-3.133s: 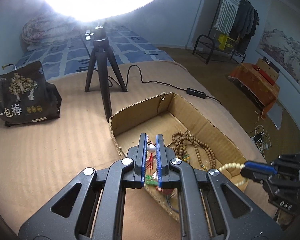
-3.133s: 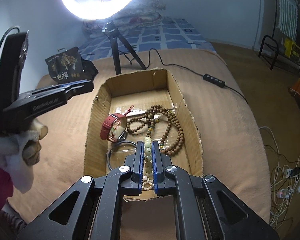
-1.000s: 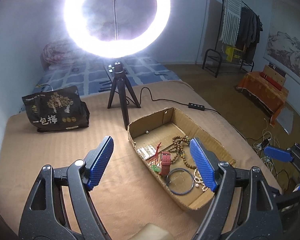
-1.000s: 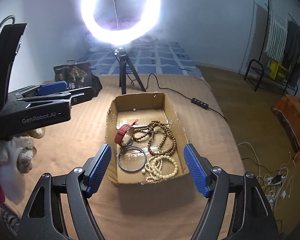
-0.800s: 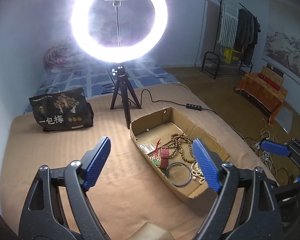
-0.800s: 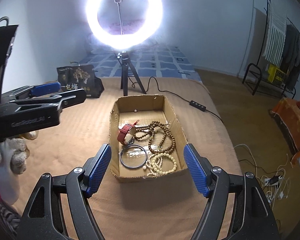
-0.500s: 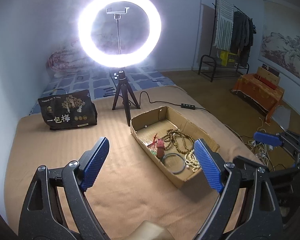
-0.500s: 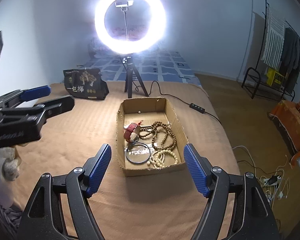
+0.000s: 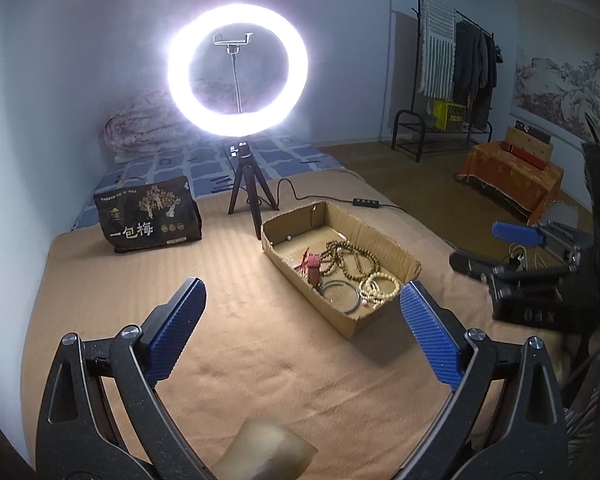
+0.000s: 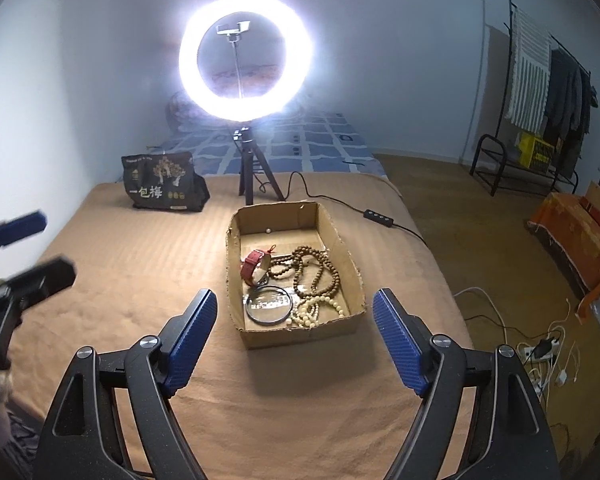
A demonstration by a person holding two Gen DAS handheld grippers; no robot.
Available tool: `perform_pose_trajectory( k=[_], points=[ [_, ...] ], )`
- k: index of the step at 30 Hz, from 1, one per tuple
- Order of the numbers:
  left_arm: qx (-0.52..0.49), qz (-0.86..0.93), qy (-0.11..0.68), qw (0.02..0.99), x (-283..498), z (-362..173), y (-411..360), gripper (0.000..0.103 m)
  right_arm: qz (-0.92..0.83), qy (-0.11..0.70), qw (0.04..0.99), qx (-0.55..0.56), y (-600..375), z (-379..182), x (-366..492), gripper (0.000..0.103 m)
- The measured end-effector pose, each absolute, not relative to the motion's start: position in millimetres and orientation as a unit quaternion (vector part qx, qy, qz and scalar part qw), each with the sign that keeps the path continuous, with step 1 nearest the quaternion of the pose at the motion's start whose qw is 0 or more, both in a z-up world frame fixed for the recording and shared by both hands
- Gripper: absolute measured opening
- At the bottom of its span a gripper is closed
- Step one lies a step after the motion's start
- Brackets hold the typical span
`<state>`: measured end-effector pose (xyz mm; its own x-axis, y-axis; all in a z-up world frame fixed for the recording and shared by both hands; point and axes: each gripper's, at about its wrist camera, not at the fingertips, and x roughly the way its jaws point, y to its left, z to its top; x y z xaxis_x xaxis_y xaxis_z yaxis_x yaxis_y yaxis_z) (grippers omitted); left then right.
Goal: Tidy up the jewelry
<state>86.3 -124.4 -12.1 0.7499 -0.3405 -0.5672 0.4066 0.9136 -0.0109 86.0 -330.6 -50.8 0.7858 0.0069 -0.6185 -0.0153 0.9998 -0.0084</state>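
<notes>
A shallow cardboard box [image 10: 352,264] [image 9: 388,246] lies on the tan bedcover. Inside it are a red watch [image 10: 251,262] [image 9: 313,270], brown bead strands [image 10: 318,270] [image 9: 350,258], a cream bead bracelet [image 10: 314,312] [image 9: 380,286], a dark bangle [image 10: 269,310] [image 9: 340,294] and a small white bead [image 10: 267,231]. My left gripper [image 9: 302,312] hangs back from the box, its jaws opening wide with nothing between them. My right gripper [image 10: 294,326] is also back from the box, jaws opening and empty. Each gripper shows at the edge of the other's view.
A lit ring light on a black tripod [image 10: 252,176] [image 9: 246,196] stands behind the box, its cable and switch [image 10: 378,216] trailing right. A dark printed bag [image 10: 162,188] [image 9: 148,220] sits at the back left. The bed's edge drops to the floor with cables [image 10: 540,348] on the right.
Both grippers pulled back and up from the box, so it looks smaller and farther. The left jaws spread wider, and the right jaws spread a little.
</notes>
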Motion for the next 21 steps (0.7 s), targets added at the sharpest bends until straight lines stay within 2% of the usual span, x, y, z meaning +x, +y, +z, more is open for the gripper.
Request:
perform_pose_trajectory(
  k=[5,21],
  points=[
    [0.068,-0.195,0.288,0.935,73.6,-14.6,-122.6,0.103,-0.006,0.324,0.946,0.013,-335.6,-51.2,85.7,0.08],
    [0.083,-0.181,0.305,0.931,67.4,-21.9,-125.0,0.103,-0.004,0.332,0.943,0.014,-327.7,-56.5,92.5,0.08]
  ],
)
